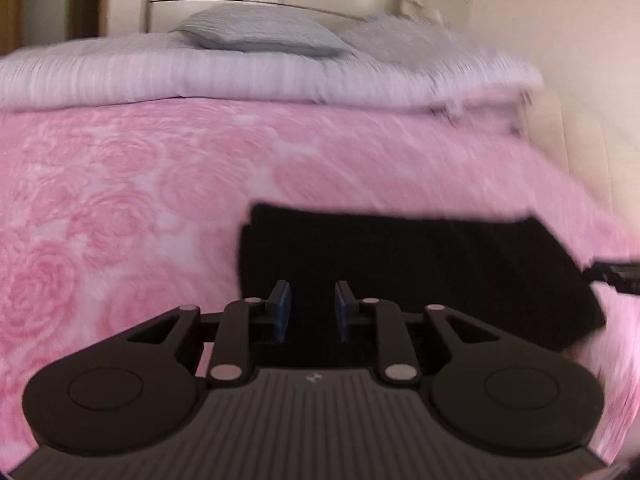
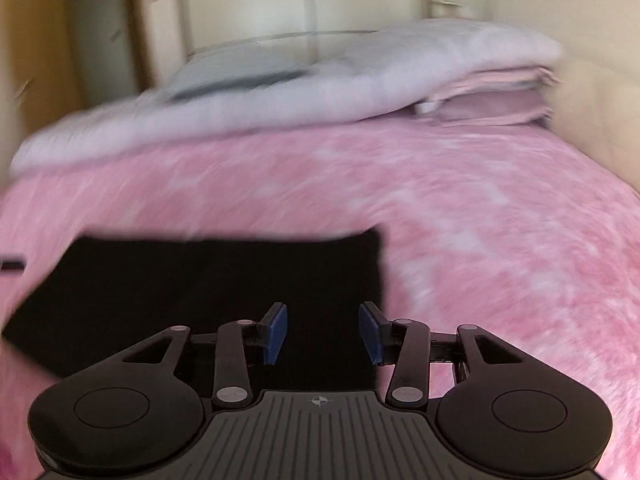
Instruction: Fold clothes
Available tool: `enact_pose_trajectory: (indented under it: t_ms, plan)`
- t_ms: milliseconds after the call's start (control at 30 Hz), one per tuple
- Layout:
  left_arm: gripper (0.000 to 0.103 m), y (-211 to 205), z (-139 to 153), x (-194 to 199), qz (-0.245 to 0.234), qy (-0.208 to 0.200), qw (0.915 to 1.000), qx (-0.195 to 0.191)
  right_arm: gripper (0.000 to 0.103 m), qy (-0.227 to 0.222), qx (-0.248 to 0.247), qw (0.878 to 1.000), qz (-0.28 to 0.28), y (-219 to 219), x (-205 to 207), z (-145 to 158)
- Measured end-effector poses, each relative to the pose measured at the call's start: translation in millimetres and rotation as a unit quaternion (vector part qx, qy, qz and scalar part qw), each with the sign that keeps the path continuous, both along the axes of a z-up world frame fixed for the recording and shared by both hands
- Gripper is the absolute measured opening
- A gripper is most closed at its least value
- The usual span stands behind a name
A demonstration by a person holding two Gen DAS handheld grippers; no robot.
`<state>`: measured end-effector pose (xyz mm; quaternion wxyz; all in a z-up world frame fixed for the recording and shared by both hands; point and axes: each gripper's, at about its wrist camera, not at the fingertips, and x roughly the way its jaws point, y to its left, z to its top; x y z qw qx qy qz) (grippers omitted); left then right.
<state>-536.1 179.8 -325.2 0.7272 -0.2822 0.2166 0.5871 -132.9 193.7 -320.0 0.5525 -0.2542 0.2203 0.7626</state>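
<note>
A bed [image 1: 140, 184] under a pink rose-patterned blanket fills both views, with pale folded bedding [image 1: 240, 80] and a pillow [image 1: 260, 34] far beyond the jaws. The black garment [image 1: 400, 260] lies flat as a tidy rectangle just ahead of and beneath both sets of jaws, apparently laid down after a fold. The left gripper [image 1: 311, 306] stands slightly parted, the right gripper [image 2: 323, 332] wider; both are empty. No containers are visible.
</note>
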Motion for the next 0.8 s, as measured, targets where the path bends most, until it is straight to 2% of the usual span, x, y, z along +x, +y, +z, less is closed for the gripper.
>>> enact_pose_trajectory:
  t_ms: [33,100,133,167,200,233,267,400,467,600,700,733,800]
  plan:
    - [0.021,-4,-6,9,-0.003,0.011,0.9999,-0.011,0.044,-0.012,-0.002,1.000,0.011,-6,-8,-7]
    - [0.024,-2,-31,18,0.026,0.026,0.9974,-0.062,0.044,-0.047,-0.011,0.999,0.020,-14,-20,-30]
    - [0.024,-6,-37,17,0.041,0.020,0.9973,-0.058,0.044,-0.068,-0.008,0.998,0.013,-17,-22,-43]
    - [0.024,-10,-43,17,0.056,0.014,0.9970,-0.051,0.044,-0.071,-0.012,0.997,0.004,-17,-18,-55]
    - [0.024,-13,-42,16,0.066,0.009,0.9964,-0.051,0.045,-0.024,-0.015,1.000,-0.012,-18,-4,-58]
    - [0.023,-14,-39,17,0.066,0.021,0.9961,-0.054,0.045,0.008,-0.031,0.999,-0.027,-13,4,-58]
    - [0.021,-15,-36,19,0.066,0.033,0.9956,-0.057,0.045,0.019,-0.045,0.998,-0.035,-11,10,-54]
    - [0.020,-27,-19,18,0.079,0.026,0.9945,-0.063,0.045,-0.016,-0.044,0.997,-0.056,-22,4,-32]
    - [0.026,-36,-16,23,0.084,0.019,0.9940,-0.068,0.045,-0.014,-0.024,0.997,-0.077,-37,2,-20]
    - [0.029,-41,-27,37,0.087,0.038,0.9930,-0.069,0.045,-0.024,-0.051,0.994,-0.090,-40,-12,-40]
    - [0.029,-41,-23,39,0.094,0.040,0.9919,-0.075,0.045,-0.039,-0.032,0.994,-0.096,-45,-20,-45]
    - [0.031,-42,-19,39,0.094,0.042,0.9915,-0.079,0.045,-0.044,-0.043,0.993,-0.103,-46,-23,-40]
    - [0.035,-51,-10,44,0.090,0.048,0.9917,-0.079,0.045,-0.025,-0.059,0.992,-0.105,-52,-27,-31]
